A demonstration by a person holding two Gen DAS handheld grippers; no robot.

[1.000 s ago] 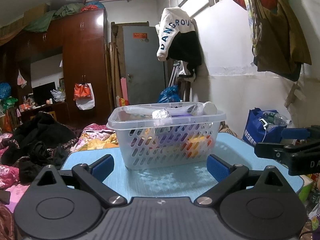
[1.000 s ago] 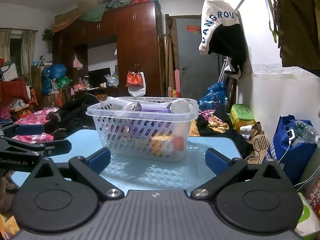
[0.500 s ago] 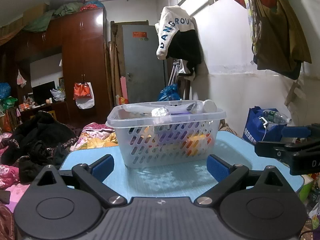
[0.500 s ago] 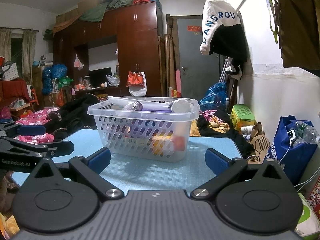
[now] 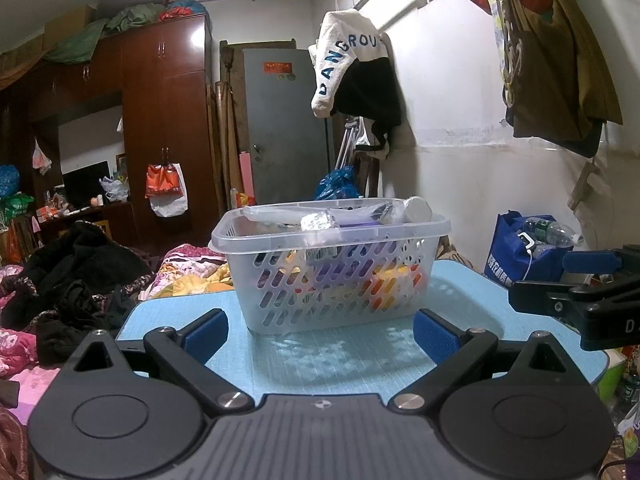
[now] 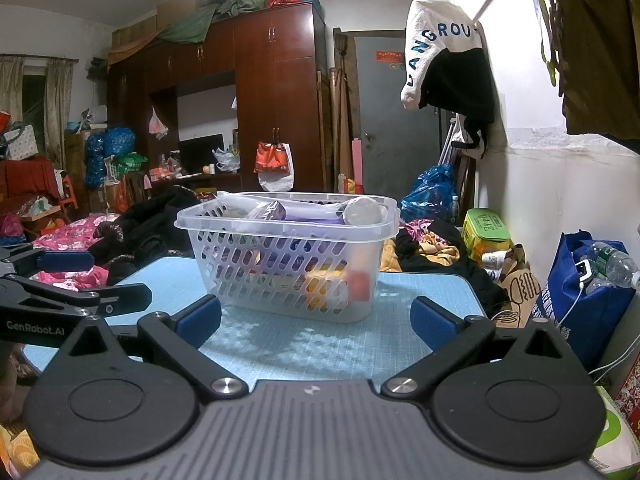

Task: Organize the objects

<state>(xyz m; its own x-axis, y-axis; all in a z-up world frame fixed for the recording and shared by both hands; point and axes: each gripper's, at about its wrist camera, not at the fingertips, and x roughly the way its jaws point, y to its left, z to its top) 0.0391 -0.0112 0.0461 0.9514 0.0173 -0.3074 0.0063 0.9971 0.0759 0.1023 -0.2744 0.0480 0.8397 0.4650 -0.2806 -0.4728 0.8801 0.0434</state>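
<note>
Nearest, left gripper (image 5: 320, 330) and right gripper (image 6: 316, 320) both hover low over the near edge of the blue table (image 5: 340, 360), jaws wide apart, nothing held. Just beyond, mid-table, sits the clear basket (image 5: 332, 276), already packed w/ bottles and tubes (image 6: 304, 212) lying across its rim; table around it looks bare. Risk, as I judge it: the stuff on top sits proud of the rim, so a bump or a tilted lift could roll it out. Far behind: wardrobe (image 6: 276, 100), grey door (image 5: 286, 120).

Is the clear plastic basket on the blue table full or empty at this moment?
Full. The basket holds items piled up to its rim; a purple tube and a silver-capped container lie on top, and orange and yellow things show through the slotted walls.
</note>
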